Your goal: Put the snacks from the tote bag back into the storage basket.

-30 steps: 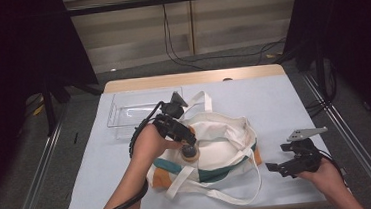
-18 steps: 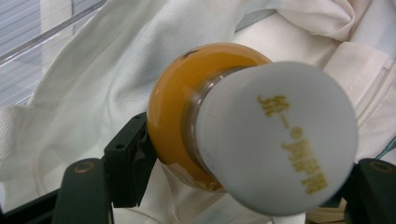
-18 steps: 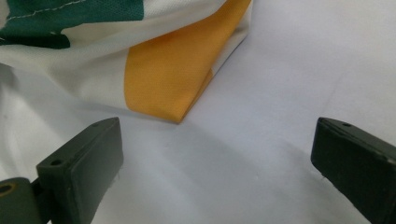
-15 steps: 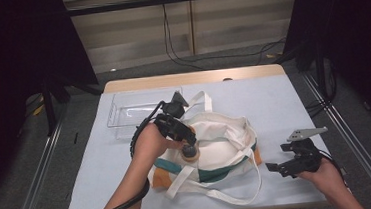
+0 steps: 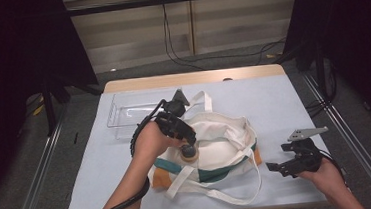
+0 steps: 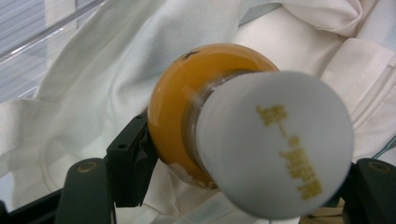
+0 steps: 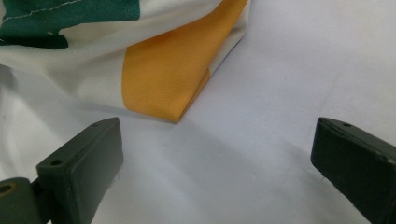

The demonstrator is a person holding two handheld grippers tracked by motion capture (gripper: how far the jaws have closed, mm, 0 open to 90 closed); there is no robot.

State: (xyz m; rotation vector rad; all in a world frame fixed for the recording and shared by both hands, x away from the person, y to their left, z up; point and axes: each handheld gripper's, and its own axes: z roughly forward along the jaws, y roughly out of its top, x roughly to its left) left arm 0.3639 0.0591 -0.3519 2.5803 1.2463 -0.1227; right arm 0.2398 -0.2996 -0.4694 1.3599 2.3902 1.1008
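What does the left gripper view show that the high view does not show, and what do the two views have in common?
Left gripper view: the bottle's white cap carries gold printed characters, and the two black jaws press on the orange bottle from either side.

High view: the whole cloth bag with its green band and straps on the table, the clear tray behind it, and the right gripper, open, resting to the right of the bag.

Both: the left gripper shut on the bottle over the white cloth of the bag, with the tray beyond.
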